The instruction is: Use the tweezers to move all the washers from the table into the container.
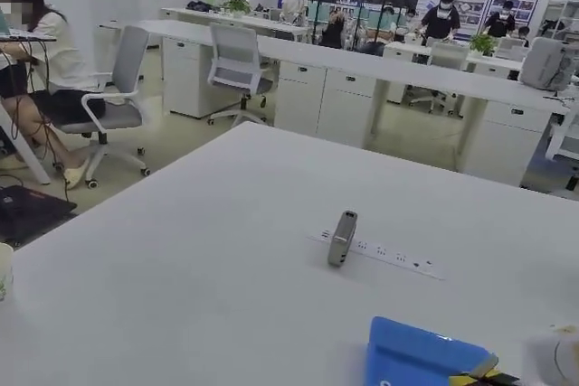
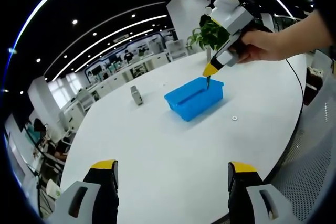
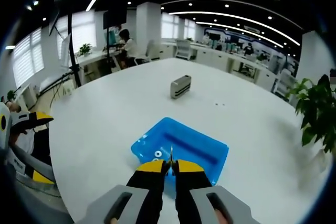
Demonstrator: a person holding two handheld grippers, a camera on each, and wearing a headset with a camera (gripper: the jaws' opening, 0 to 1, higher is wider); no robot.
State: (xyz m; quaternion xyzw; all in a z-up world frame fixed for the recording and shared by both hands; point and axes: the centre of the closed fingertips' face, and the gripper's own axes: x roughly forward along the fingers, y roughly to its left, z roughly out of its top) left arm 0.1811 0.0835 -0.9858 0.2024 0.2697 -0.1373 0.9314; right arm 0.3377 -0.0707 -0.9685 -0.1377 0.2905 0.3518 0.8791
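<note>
Open-plan office with a wide white counter (image 2: 157, 145) carrying a blue container (image 2: 194, 98).

**Location of parts.** One washer (image 2: 234, 117) lies flat on the counter, near the container. Small pale rings, apparently more washers (image 3: 157, 154), rest inside it.

**Handling.** The washer is judged light, thin, rigid and smooth, so it is likely to slip or flick away. Pinch it across the rim, or through the bore, with the tweezers (image 3: 171, 155), using light pressure.

**Right gripper (image 3: 170, 166).** Held by a hand (image 2: 262, 45) and pointed steeply downward. The jaws are closed on the tweezers, with the tips over the container interior. Whether the tips carry a washer cannot be told.

**Left gripper (image 2: 173, 169).** The jaws are spread wide and empty, held low, well apart from the container, aimed across the counter.
</note>
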